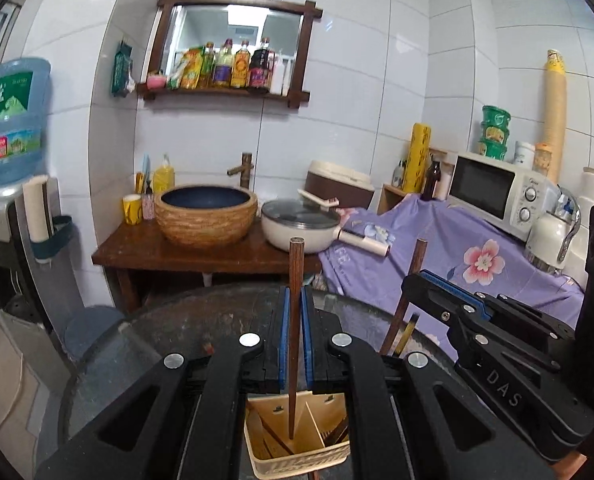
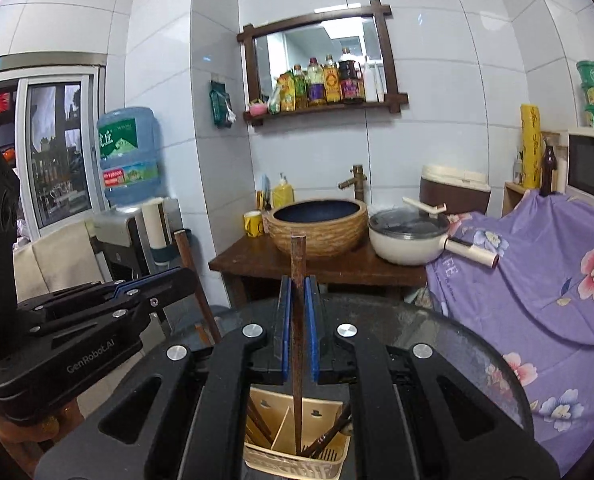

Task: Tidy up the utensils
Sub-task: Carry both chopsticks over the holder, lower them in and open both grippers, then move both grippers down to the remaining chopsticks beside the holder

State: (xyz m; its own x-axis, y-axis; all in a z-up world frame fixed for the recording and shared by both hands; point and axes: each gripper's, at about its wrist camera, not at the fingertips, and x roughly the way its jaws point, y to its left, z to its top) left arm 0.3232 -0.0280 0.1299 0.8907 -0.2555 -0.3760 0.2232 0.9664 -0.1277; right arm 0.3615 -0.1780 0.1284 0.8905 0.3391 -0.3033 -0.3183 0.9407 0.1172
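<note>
I've got both claws clamped, left gripper point(image 1: 295, 320) and right gripper point(image 2: 297, 312) each on one wooden chopstick point(image 1: 295, 332), upright, tips over the beige utensil caddy point(image 1: 297, 460) near me. Mid-placement I reckon; next, lower each into a compartment, then release

"DAS" on right tongs point(image 1: 449, 296), "GenRobot.AI" on left tongs point(image 2: 157, 280), "FE" on purple cloth point(image 2: 537, 280)

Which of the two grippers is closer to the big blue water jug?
The left gripper. In the right wrist view it sits on the water jug's side, while the right gripper is further toward the purple cloth.
</note>
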